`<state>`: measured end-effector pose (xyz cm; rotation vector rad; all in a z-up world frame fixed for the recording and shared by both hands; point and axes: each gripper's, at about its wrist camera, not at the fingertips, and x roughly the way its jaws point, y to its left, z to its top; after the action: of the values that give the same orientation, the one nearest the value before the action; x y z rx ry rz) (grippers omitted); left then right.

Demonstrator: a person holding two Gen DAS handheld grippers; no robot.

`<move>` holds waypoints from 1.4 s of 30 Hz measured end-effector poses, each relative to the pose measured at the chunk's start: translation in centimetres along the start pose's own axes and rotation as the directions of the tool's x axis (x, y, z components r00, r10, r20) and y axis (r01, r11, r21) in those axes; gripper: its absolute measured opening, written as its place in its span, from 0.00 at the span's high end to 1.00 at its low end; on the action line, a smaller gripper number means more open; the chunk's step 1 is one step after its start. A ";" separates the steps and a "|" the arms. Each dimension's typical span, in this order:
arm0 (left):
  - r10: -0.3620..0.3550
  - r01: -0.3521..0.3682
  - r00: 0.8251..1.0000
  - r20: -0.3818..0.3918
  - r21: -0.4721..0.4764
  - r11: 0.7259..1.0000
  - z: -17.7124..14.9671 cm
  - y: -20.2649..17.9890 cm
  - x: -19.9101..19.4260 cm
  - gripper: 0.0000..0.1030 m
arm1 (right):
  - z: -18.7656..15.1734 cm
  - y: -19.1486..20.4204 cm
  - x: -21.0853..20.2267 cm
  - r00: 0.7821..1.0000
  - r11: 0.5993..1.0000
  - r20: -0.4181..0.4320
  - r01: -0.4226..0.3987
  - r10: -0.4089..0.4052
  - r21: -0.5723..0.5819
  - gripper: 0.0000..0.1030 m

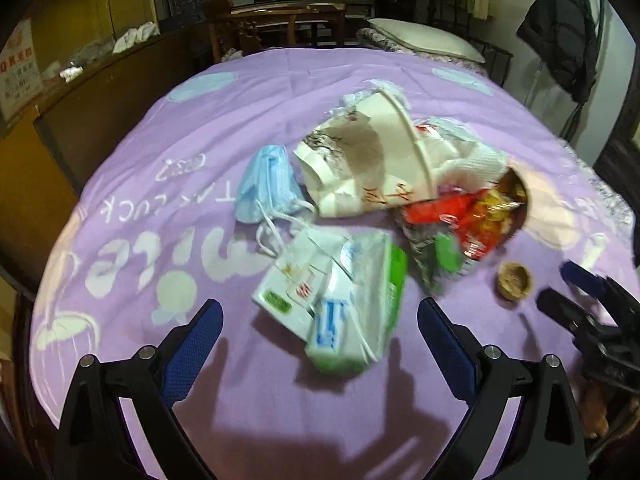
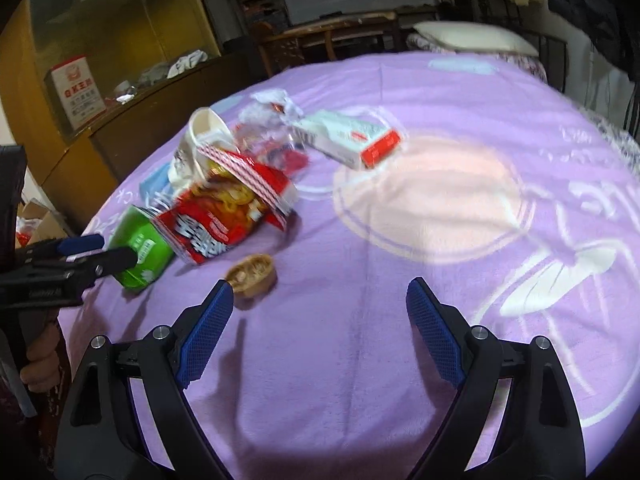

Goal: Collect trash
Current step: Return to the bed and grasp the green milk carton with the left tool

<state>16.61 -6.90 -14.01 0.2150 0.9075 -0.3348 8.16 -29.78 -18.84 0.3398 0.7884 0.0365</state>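
A: Where is all the trash?

B: It sits in a pile on the purple blanket (image 1: 200,128) that covers the bed. A big white paper cup (image 1: 360,152) lies on its side. A blue face mask (image 1: 266,184) is just beside it.

A: What else is in the pile?

B: A red snack bag (image 2: 212,220), touching a green packet (image 2: 140,252). In the left view a flat white and green box (image 1: 332,300) lies nearest. A small brown shell (image 2: 252,274) sits a little apart from the pile. A white box with a red end (image 2: 348,140) lies farther back.

A: What is the left gripper (image 1: 320,320) doing?

B: Its fingers are spread wide and hold nothing. The white and green box lies between them, but they are not touching it.

A: And the right gripper (image 2: 320,308)?

B: Its fingers are spread wide too, over bare blanket. The shell is just beside its left finger.
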 end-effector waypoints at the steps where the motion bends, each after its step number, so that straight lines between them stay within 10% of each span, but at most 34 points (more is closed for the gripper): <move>1: 0.028 -0.028 1.000 0.003 0.000 1.000 0.1 0.2 0.2 0.07 | -0.1 -0.1 -0.2 1.000 1.000 0.011 -0.011 0.011 0.003 0.16; 10: 0.165 -0.160 0.986 0.025 -0.146 0.976 -2.6 8.3 -3.6 0.07 | -0.2 -0.9 -0.6 0.997 0.996 0.034 -0.078 0.076 0.050 0.13; 18: -0.029 0.041 0.995 0.099 -0.126 0.991 -3.9 5.9 -5.7 0.07 | -0.3 -0.7 -0.7 0.997 0.997 0.038 -0.070 0.068 0.043 0.13; 25: 0.015 -0.013 0.996 0.086 -0.021 1.000 -3.2 2.0 -2.8 0.06 | -0.4 -0.7 -0.8 0.997 0.996 0.036 -0.075 0.073 0.041 0.12; 33: -0.095 0.096 0.995 0.033 -0.031 0.995 -2.6 0.9 -0.7 0.06 | -0.4 -0.9 -0.8 0.995 0.994 0.036 -0.096 0.094 0.053 0.11; 38: -0.300 0.296 0.953 -0.046 -0.079 0.952 -4.1 -0.3 0.3 0.07 | -0.4 -1.0 -0.8 0.995 0.994 0.037 -0.098 0.096 0.054 0.10; 42: -0.220 0.219 0.975 -0.014 -0.067 0.973 -3.0 -0.7 1.0 0.06 | -0.4 -1.0 -0.8 0.995 0.994 0.036 -0.095 0.093 0.052 0.10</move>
<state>14.69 -6.79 -16.60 0.0574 0.9641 -0.5074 7.22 -30.75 -18.80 0.4269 0.7403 0.0979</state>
